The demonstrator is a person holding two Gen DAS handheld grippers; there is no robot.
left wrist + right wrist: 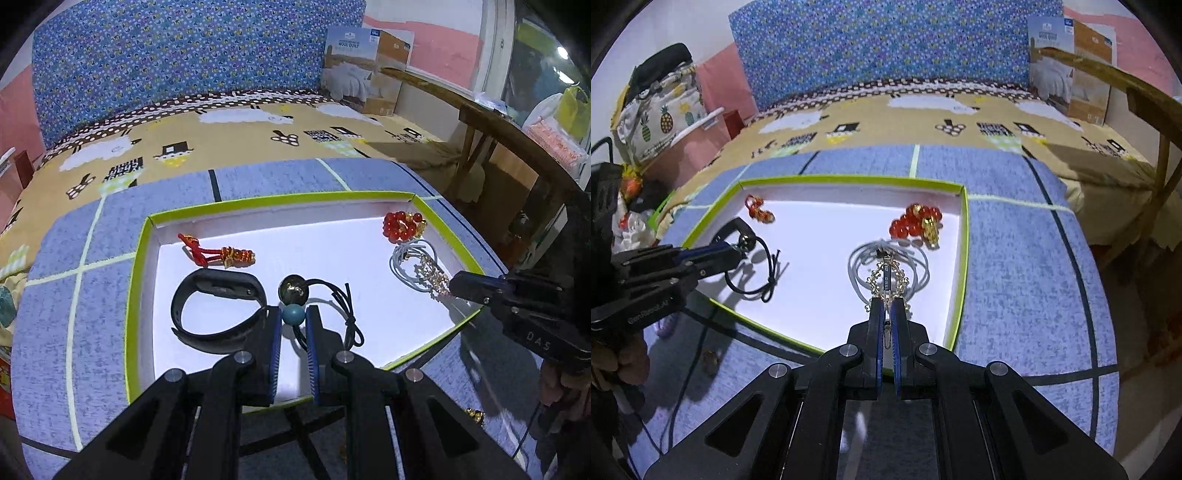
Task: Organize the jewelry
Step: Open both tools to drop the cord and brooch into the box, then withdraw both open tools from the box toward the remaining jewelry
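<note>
The middle of the white tray (369, 206) floor lies bare. Around it crowd the black wristband (218, 310), red bead bracelet (402, 225) and grey cord loops (413, 266).

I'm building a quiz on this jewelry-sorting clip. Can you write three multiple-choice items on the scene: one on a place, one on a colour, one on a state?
1. Where does the red bead bracelet lie?
A. In the tray's far right corner
B. On the blue mat outside the tray
C. Between the left gripper's fingers

2. What colour is the rim of the tray?
A. Red
B. Lime green
C. Black

3. What is the left gripper doing?
A. Standing wide open over nothing
B. Closed on a teal bead
C. Gripping the black wristband

Answers:
1 A: the bracelet sits by the far right walls.
2 B: the edge is lime green all around.
3 B: the teal bead sits pinched between both pads; the black wristband lies free beside them.
</note>
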